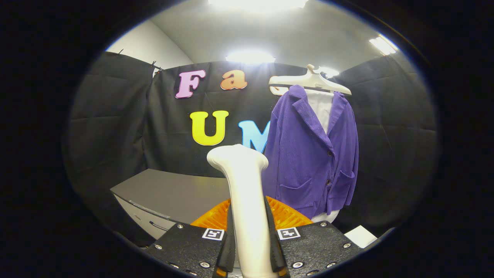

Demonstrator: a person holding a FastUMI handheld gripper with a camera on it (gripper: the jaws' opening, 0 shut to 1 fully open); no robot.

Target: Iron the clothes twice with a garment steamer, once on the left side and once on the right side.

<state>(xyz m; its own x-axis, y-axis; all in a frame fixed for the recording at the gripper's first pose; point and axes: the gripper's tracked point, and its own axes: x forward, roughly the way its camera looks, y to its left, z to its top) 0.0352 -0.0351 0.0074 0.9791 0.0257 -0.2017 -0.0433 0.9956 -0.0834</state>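
Note:
A white garment steamer (247,200) stands upright between my fingers, its head at the top, facing away. My gripper (250,255) is shut on the steamer's handle, with both black fingers (230,239) pressed against its sides. Beyond and to the right of the steamer hangs a purple corduroy jacket (312,158) over a white shirt, on a white hanger (310,80). The steamer's head sits to the left of the jacket's left side, apart from the cloth.
A grey table (173,191) lies ahead to the left, with a drawer front below its edge. An orange ribbed object (287,216) sits just behind the steamer. A white flat piece (361,235) lies low on the right.

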